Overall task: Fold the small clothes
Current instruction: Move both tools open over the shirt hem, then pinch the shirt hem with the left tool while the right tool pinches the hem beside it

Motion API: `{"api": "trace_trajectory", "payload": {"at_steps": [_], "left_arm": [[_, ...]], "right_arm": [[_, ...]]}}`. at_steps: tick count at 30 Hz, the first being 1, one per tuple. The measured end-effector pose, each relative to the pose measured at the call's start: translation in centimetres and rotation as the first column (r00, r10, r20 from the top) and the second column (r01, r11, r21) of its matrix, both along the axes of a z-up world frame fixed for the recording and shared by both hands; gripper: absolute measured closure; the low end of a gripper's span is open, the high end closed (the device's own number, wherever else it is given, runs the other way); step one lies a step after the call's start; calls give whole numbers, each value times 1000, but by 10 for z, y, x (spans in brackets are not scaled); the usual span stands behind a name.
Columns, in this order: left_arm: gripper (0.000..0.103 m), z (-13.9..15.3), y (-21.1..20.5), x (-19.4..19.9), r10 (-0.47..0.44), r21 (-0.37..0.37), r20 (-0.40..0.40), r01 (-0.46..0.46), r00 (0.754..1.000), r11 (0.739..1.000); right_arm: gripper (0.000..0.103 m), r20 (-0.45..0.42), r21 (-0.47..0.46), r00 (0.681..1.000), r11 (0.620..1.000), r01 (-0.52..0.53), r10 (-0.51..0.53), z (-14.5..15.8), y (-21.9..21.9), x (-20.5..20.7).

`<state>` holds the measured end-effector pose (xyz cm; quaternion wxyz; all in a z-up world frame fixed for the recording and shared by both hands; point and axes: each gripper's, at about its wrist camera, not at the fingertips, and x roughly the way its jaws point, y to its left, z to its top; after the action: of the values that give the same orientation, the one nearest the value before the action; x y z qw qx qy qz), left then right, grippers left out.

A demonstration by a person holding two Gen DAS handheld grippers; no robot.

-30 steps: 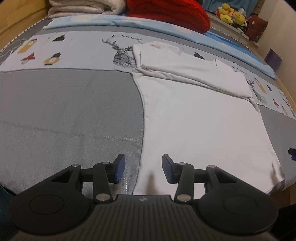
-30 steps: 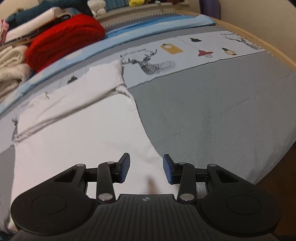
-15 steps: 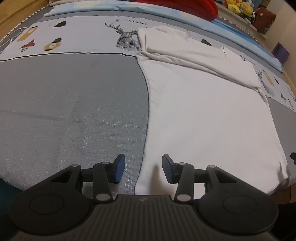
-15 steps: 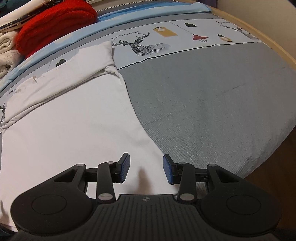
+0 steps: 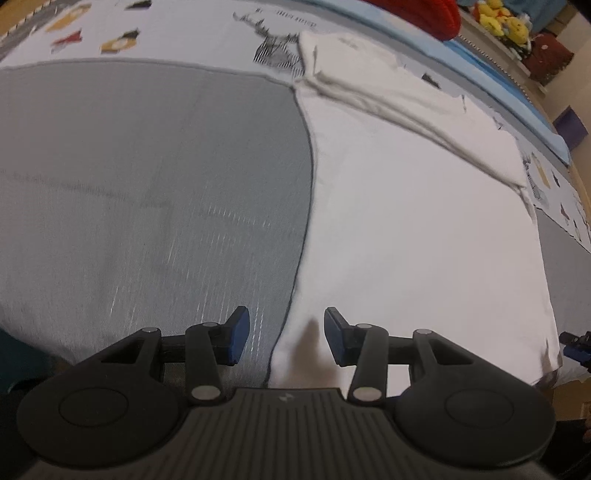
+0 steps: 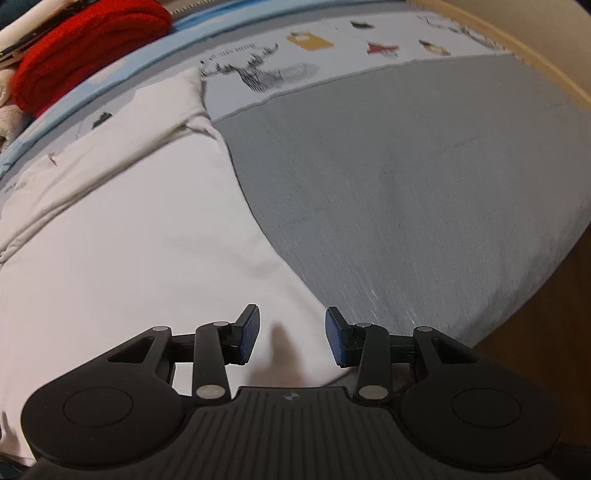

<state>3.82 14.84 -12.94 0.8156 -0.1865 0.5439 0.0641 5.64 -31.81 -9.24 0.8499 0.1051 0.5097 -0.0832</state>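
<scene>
A white shirt [image 5: 413, 206] lies flat on the grey bed cover, its far part folded over on itself as a thicker band [image 5: 388, 88]. My left gripper [image 5: 282, 338] is open just above the shirt's near left hem corner, the shirt's left edge running between its fingers. In the right wrist view the same shirt [image 6: 129, 243] fills the left half. My right gripper [image 6: 291, 339] is open just above the shirt's near right hem corner. Neither holds anything.
The bed cover [image 5: 147, 177] is grey with a printed white band [image 6: 332, 44] beyond. A red knitted blanket [image 6: 85, 48] and folded textiles lie at the far side. Plush toys [image 5: 506, 26] sit on a far shelf. The bed's near edge drops to wooden floor [image 6: 535, 339].
Both grippers have moved down and closer to the shirt's near hem corners over the last second. Both have stayed open. The shirt has not moved.
</scene>
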Motion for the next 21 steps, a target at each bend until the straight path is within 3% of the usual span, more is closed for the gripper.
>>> {"api": "trace_trajectory", "payload": {"at_steps": [4,9,14,16,17,18,20,21], "left_arm": [[54,-7,2,-2,4,-37,-39,-5,999,999],[55,-15,-8,-2,-37,3,-75,38,996,999],[57,-19,-23,-1,-110,67,-67,115,992,991],[69,-19,-27,-1,-133,95,-62,139,989,986],[90,-20,-28,-2,-143,107,-60,149,988,983],[99,-19,-28,-2,-156,102,-57,161,986,982],[99,-16,-28,-3,-165,110,-43,168,985,980],[99,-11,-30,-5,-175,147,-29,178,984,973]], "right_arm": [[62,-47,-51,999,998,20,-23,-8,-6,2],[62,-131,-82,991,996,23,-34,-26,-10,6],[61,-133,-89,991,996,12,-24,-28,-9,8],[61,-135,-88,991,996,12,-23,-29,-8,9],[61,-135,-91,991,996,8,-21,-30,-8,10],[61,-133,-97,991,995,3,-16,-28,-6,7],[65,-131,-108,991,994,-16,2,-28,-4,6],[75,-126,-101,992,995,-25,12,-28,-3,5]]}}
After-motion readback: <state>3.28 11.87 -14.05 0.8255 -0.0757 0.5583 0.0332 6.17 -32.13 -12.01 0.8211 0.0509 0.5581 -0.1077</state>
